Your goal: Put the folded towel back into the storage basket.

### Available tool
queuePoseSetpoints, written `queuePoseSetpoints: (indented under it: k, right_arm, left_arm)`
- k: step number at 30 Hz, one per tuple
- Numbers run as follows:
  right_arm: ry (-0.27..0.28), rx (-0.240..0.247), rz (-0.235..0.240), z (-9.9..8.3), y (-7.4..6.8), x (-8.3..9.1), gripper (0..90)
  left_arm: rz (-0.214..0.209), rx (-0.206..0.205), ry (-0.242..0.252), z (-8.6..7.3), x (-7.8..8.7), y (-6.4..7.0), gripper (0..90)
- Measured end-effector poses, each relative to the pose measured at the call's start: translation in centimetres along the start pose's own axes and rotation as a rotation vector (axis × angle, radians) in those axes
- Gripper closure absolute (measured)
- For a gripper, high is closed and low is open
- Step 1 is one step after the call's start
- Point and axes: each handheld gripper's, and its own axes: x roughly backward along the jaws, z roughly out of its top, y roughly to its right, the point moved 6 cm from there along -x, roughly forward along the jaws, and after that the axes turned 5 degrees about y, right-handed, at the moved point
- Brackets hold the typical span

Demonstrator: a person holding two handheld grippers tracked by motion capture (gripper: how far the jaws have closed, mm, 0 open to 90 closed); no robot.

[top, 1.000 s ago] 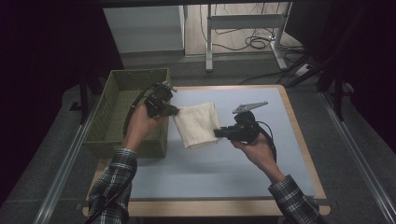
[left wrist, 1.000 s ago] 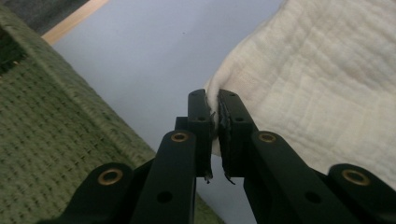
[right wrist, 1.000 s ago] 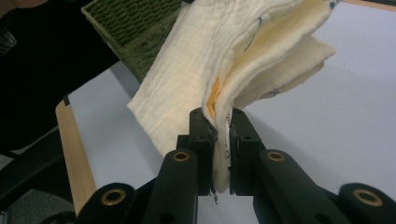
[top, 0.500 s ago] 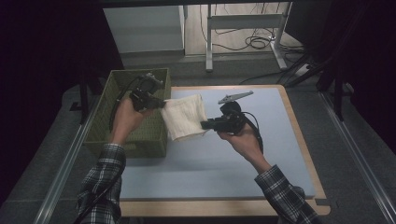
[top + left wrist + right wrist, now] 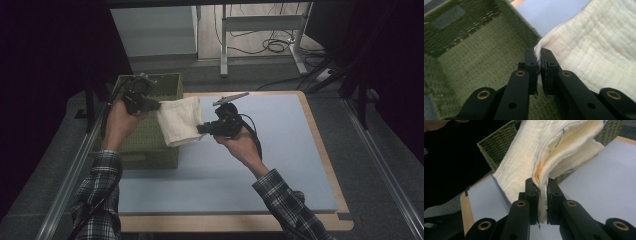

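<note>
The blue table [image 5: 280, 165] bears the green woven basket [image 5: 150, 145] at its left edge. The folded cream cloth [image 5: 180, 120], which lay nearer the table's middle a second ago, now hangs in the air over the basket's right rim, so the carry looks nearly done and lowering it inside seems the step left. Both forearms have swung leftward with it: the person's left arm is raised over the basket, the right arm reaches in across the table with the wrist bent toward the cloth. The left gripper [image 5: 539, 56] is clamped on the cloth's left edge above the basket's floor, and the right gripper [image 5: 541, 182] is clenched on the folded right edge.
</note>
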Motion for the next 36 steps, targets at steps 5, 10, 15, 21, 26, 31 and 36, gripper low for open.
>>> queuePoseSetpoints:
  k: [5,10,15,21,26,31,36]
  right_arm:
    - [0.011,-0.002,0.010,1.0,-1.2,-2.3,81.8]
    - [0.002,0.003,0.009,1.4,-2.2,-4.2,81.8]
    - [-0.029,0.000,-0.008,1.2,-3.6,-7.5,81.7]
    - [-0.061,-0.016,-0.022,0.8,-4.2,-10.0,81.5]
    - [-0.098,-0.038,-0.030,0.1,-4.7,-12.1,80.9]
    - [-0.127,-0.060,-0.040,-0.3,-5.0,-14.1,80.4]
    - [-0.146,-0.064,-0.050,-0.5,-5.2,-15.2,80.1]
  left_arm:
    - [0.052,0.026,-0.001,-0.9,0.5,-1.9,85.0]
    - [0.088,0.038,-0.012,-1.9,0.4,-3.2,84.9]
    - [0.127,0.053,-0.023,-3.6,0.2,-4.8,85.0]
    - [0.140,0.061,-0.027,-4.9,-0.2,-5.6,85.0]
    - [0.159,0.062,-0.044,-6.2,-0.8,-6.3,84.9]
    - [0.183,0.063,-0.063,-7.6,-1.3,-7.1,84.7]
    - [0.195,0.068,-0.070,-8.4,-1.4,-7.8,84.5]
